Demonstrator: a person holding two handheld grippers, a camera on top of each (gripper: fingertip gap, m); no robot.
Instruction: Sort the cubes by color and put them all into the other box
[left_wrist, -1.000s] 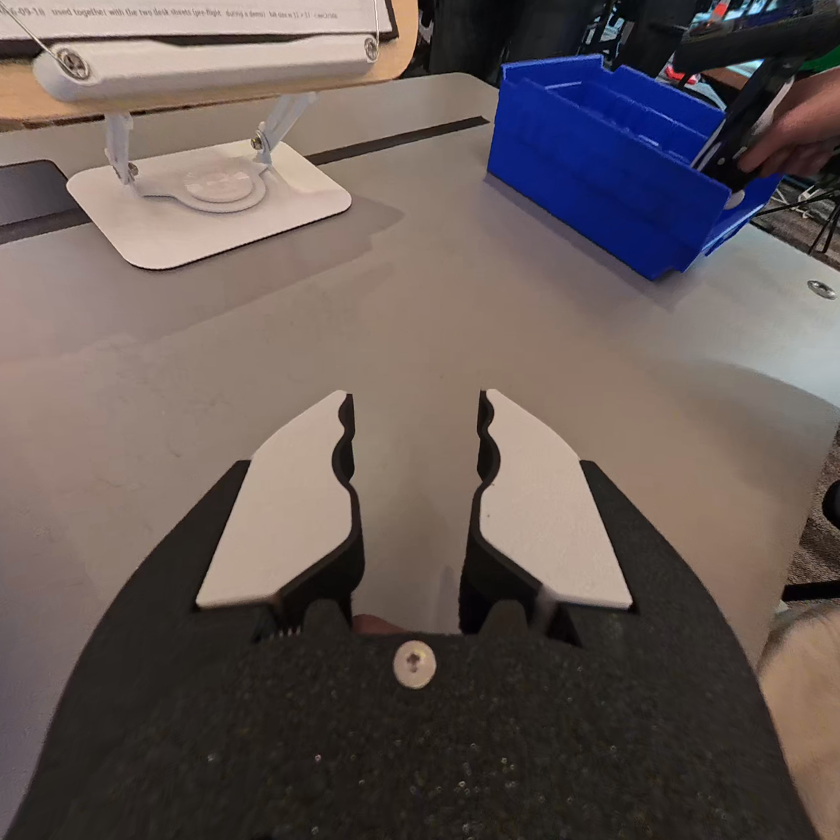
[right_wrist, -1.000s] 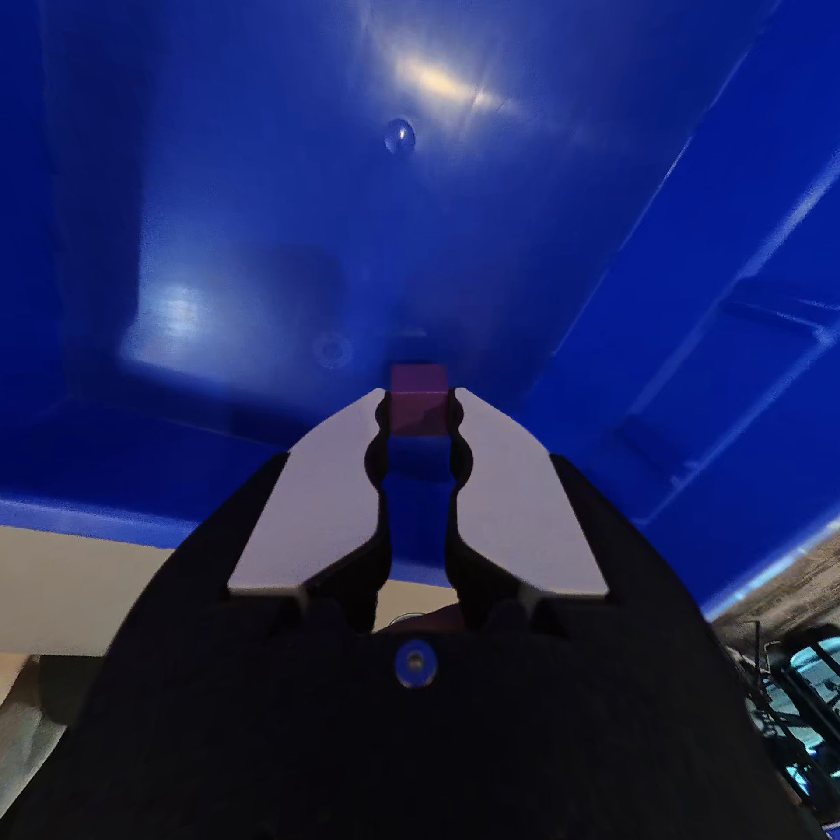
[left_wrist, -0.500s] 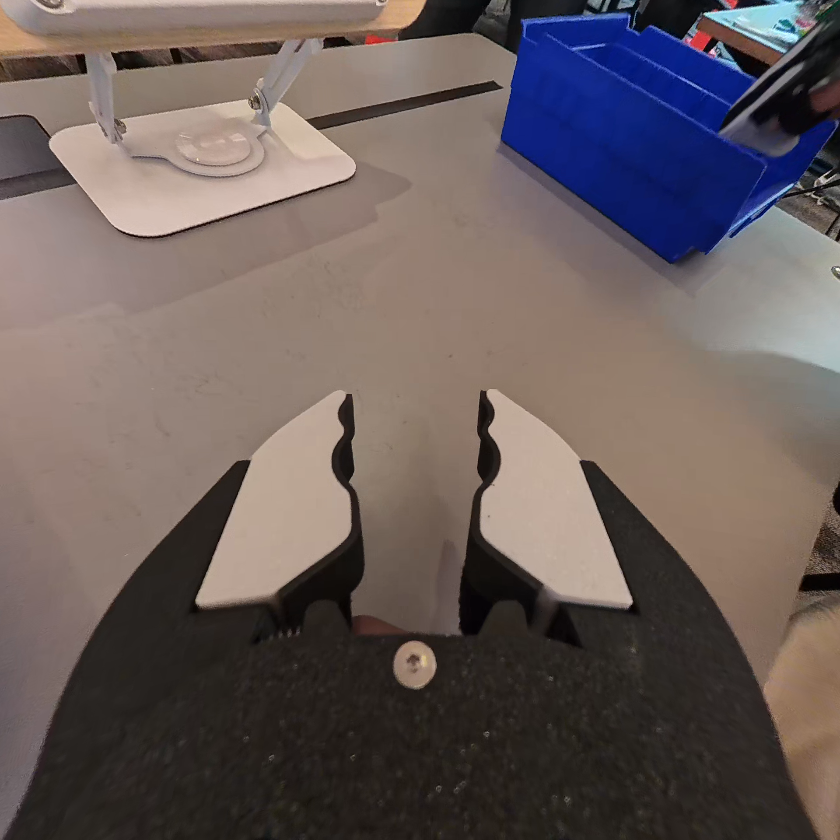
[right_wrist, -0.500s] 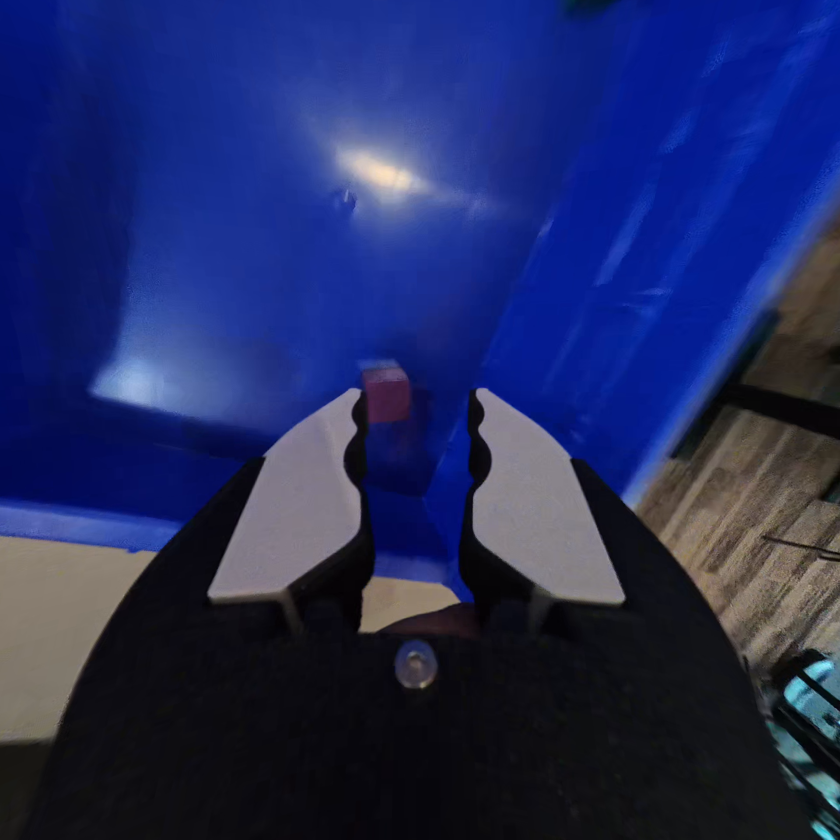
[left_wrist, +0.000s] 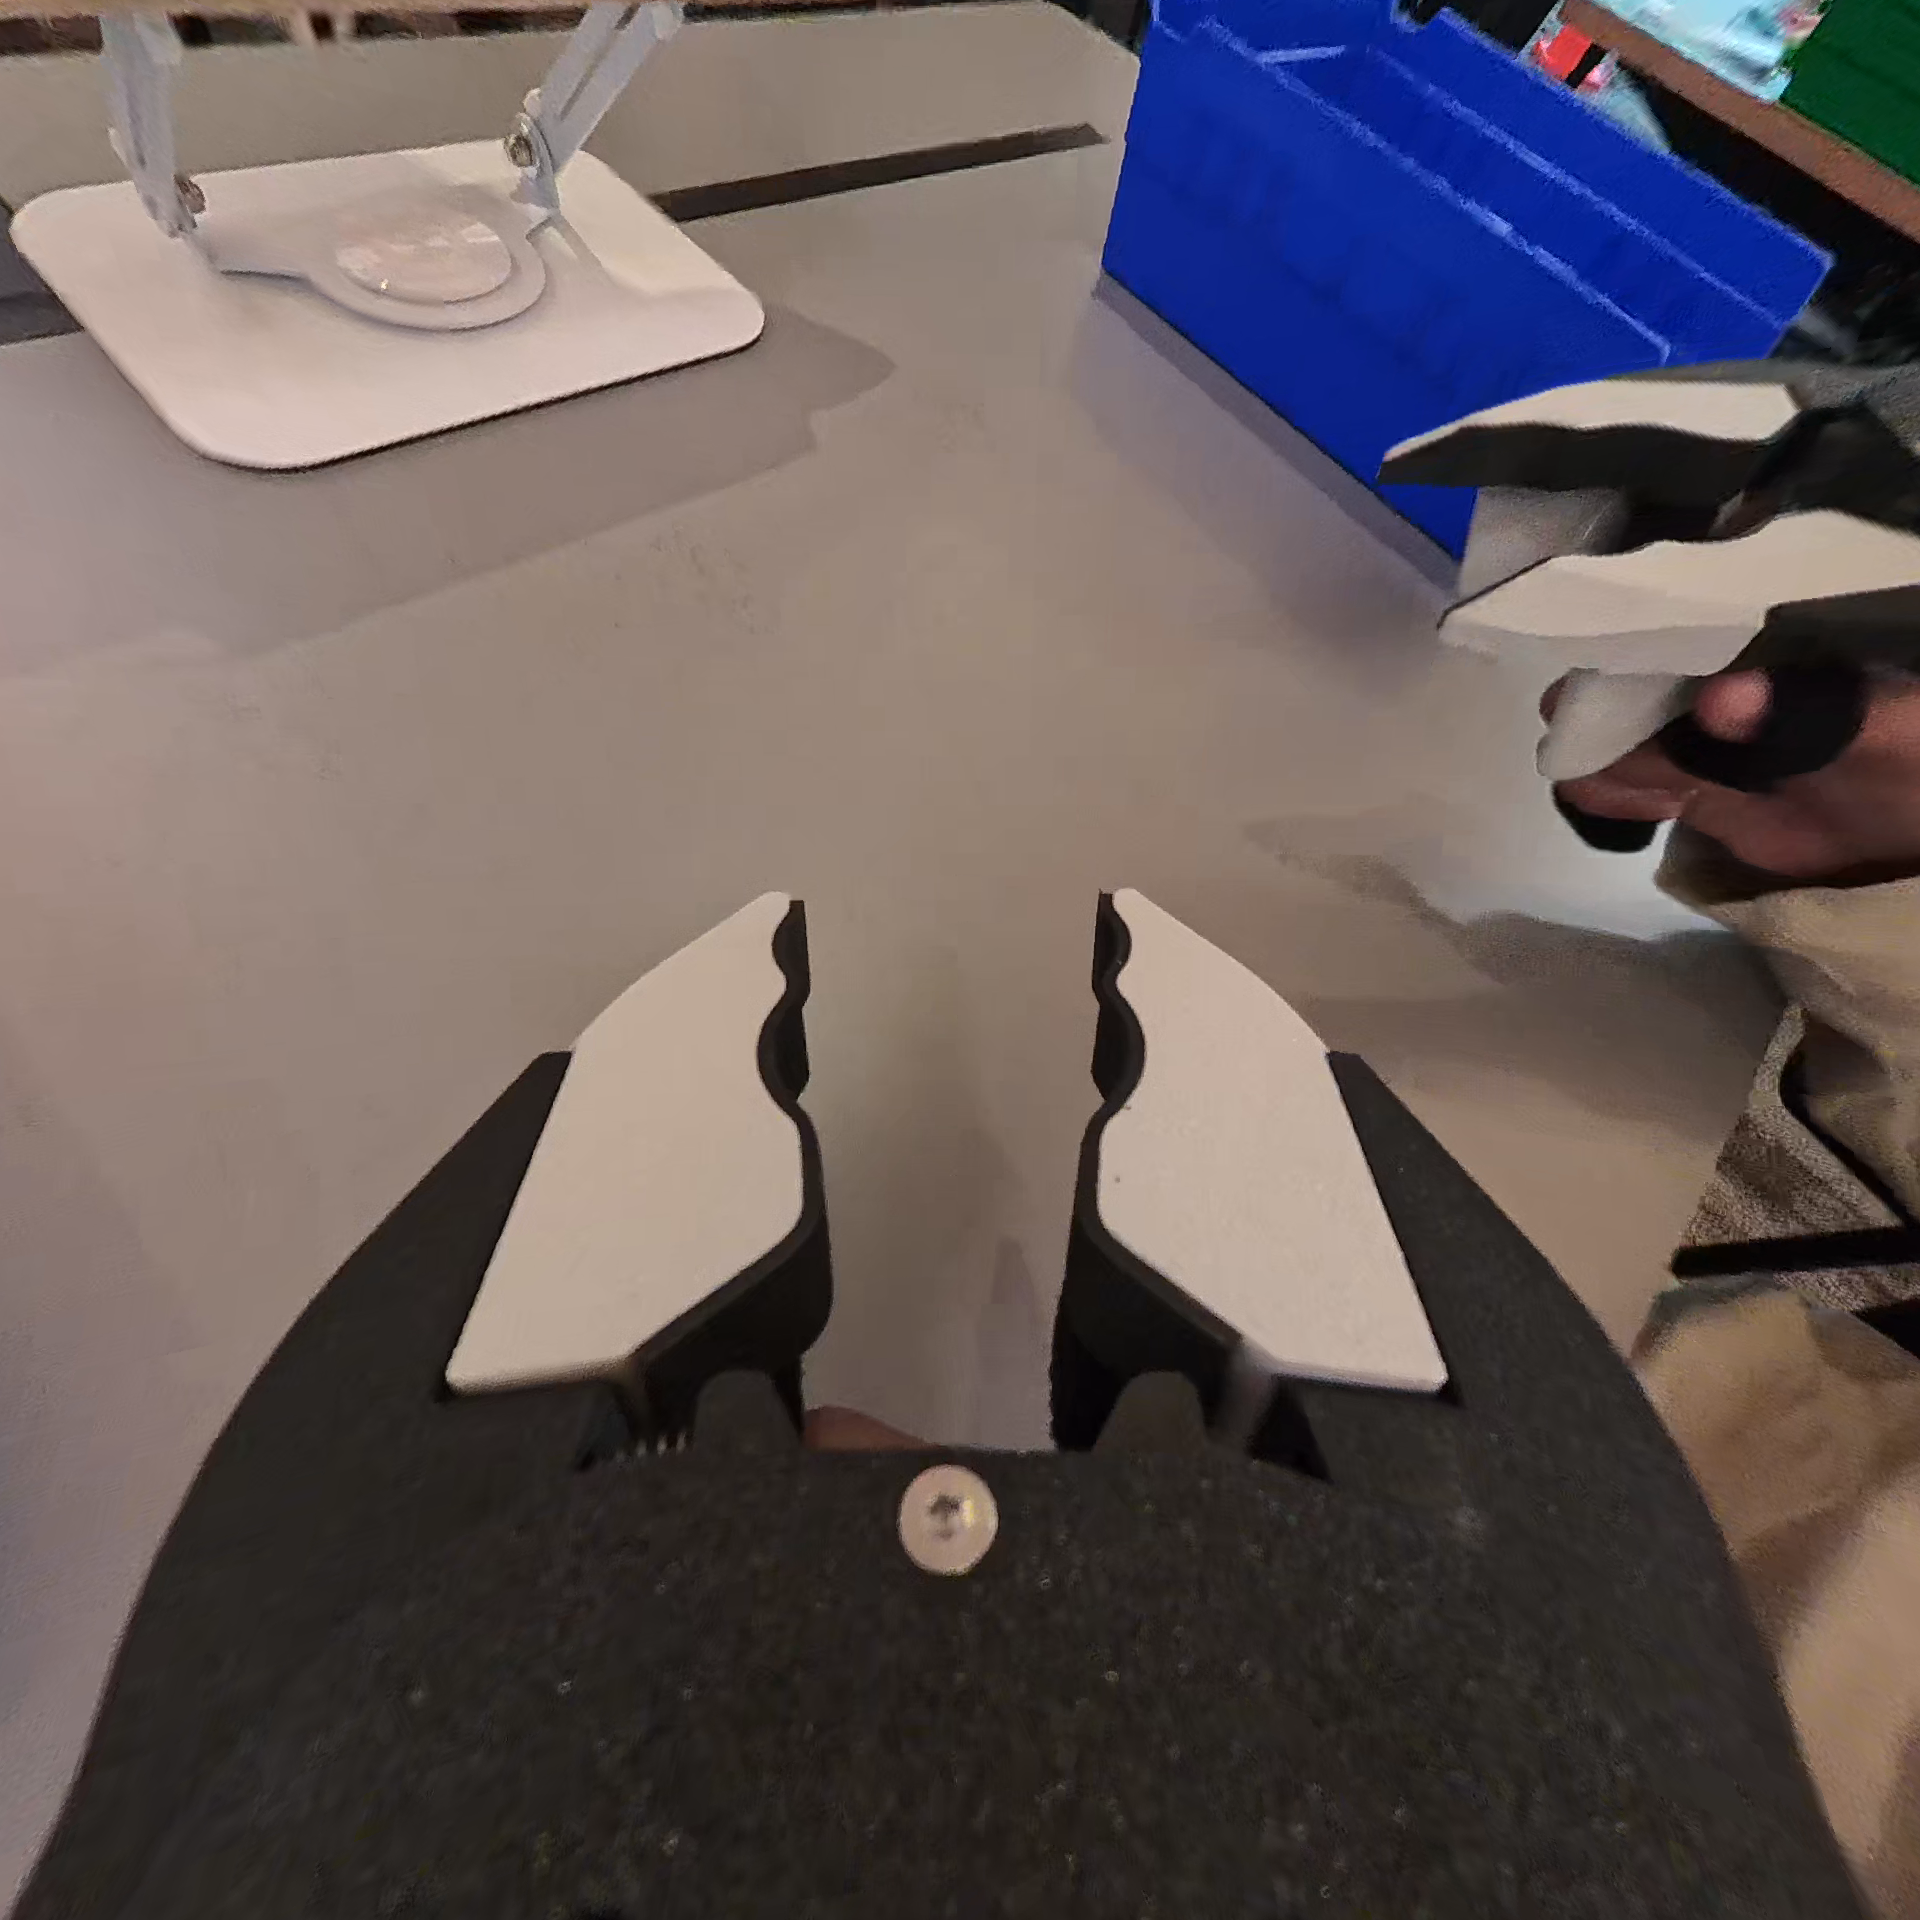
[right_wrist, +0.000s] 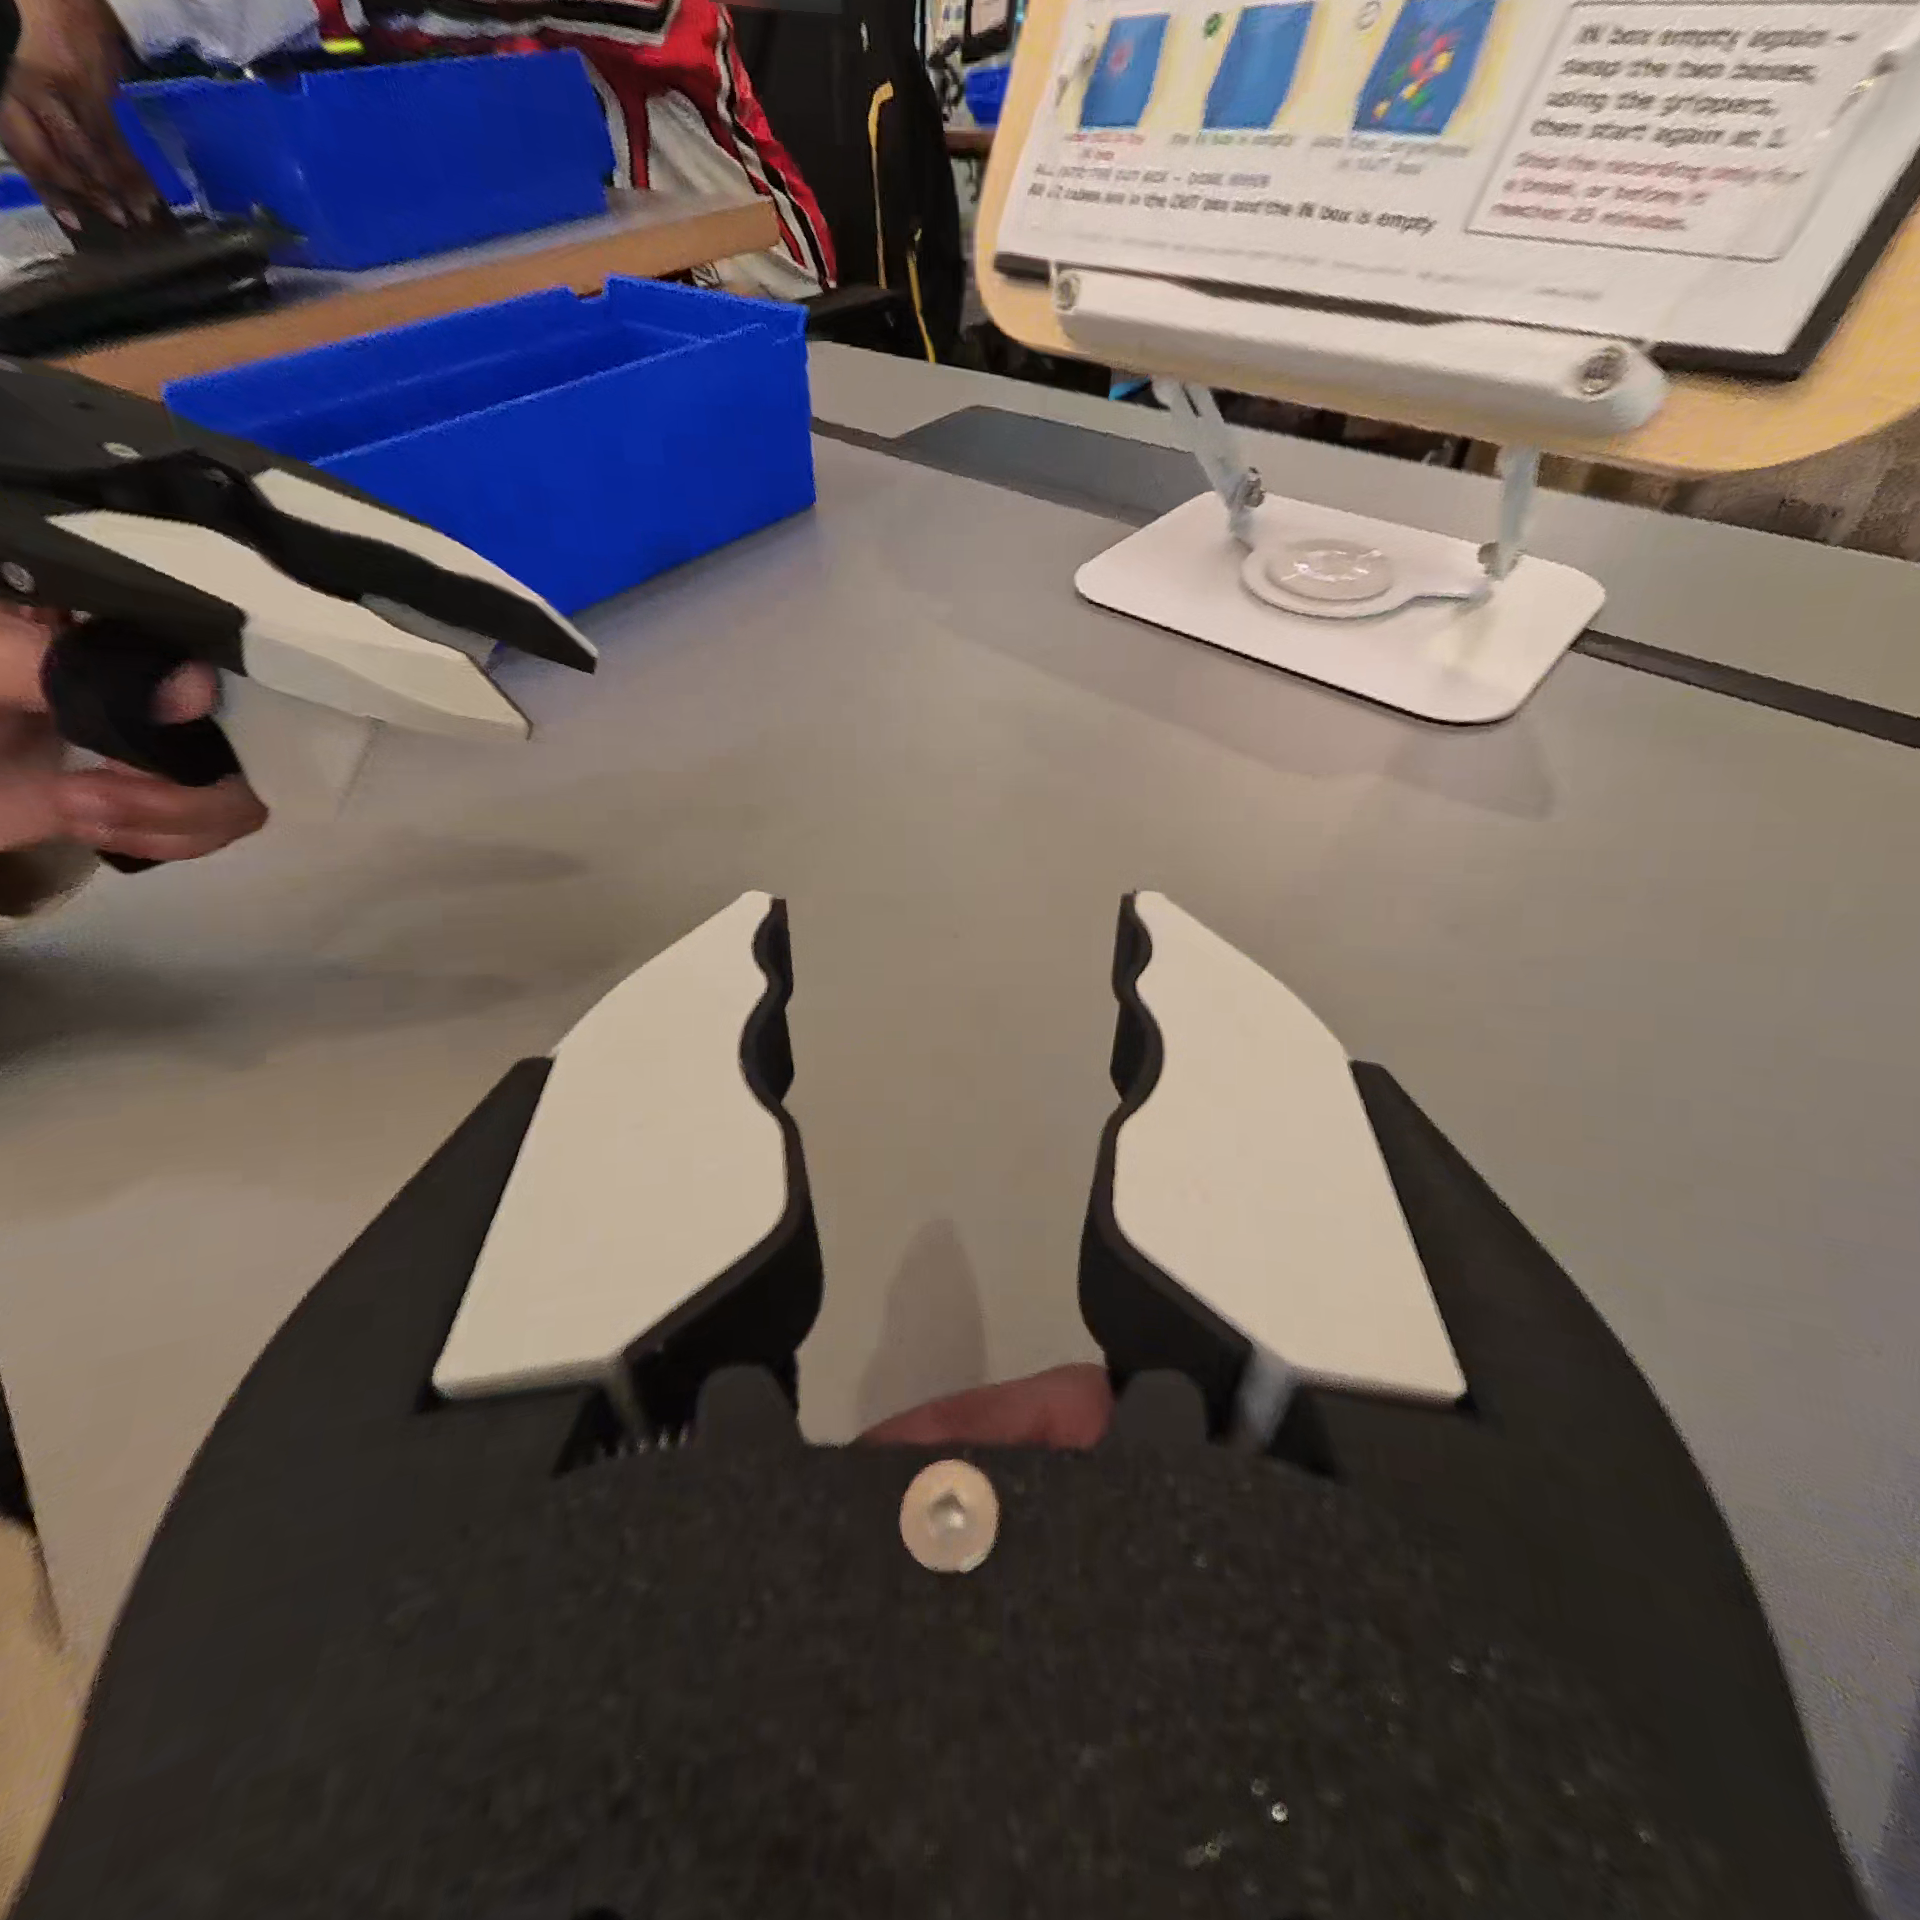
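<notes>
Left gripper (left_wrist: 945, 914) and right gripper (right_wrist: 951, 914), jaws apart and empty, above smooth grey table (left_wrist: 623, 675); glossy blue box (left_wrist: 1403, 281) beyond

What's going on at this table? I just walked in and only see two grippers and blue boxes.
A person holds a gripper in each hand over a grey table. The left gripper and the right gripper both have their jaws open and hold nothing. One blue box stands at the right gripper's side, another blue box at the left gripper's. No cubes are visible. A white document stand sits farther back.
</notes>
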